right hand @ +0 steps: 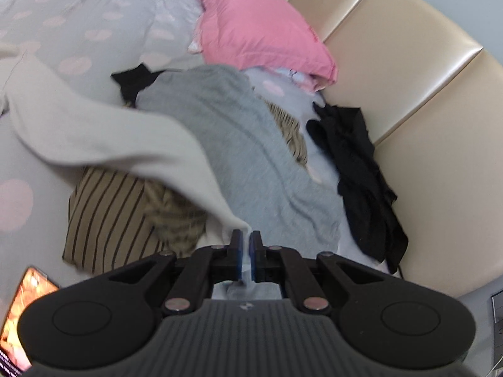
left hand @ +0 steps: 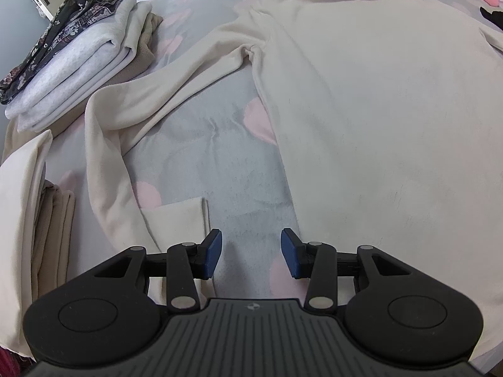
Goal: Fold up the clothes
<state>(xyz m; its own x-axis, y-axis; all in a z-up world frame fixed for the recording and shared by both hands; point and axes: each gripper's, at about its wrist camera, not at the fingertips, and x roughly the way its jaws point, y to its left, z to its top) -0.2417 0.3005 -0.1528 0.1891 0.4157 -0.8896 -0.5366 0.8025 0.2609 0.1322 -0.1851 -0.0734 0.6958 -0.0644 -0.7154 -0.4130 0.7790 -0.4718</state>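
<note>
A cream long-sleeved sweater (left hand: 377,110) lies spread flat on the grey bedspread with pink spots (left hand: 220,157). Its left sleeve (left hand: 132,106) bends down toward its cuff (left hand: 179,216). My left gripper (left hand: 251,251) is open and empty, low over the bedspread between that cuff and the sweater's body. My right gripper (right hand: 246,245) is shut on the sweater's other sleeve (right hand: 110,135), which is lifted and stretches up and left, blurred by motion.
A stack of folded clothes (left hand: 78,56) sits at the far left, more folded beige cloth (left hand: 37,220) at the left edge. In the right wrist view lie a grey top (right hand: 245,144), a striped brown garment (right hand: 103,216), black clothes (right hand: 361,169), a pink pillow (right hand: 257,31), a padded headboard (right hand: 408,62) and a phone (right hand: 22,314).
</note>
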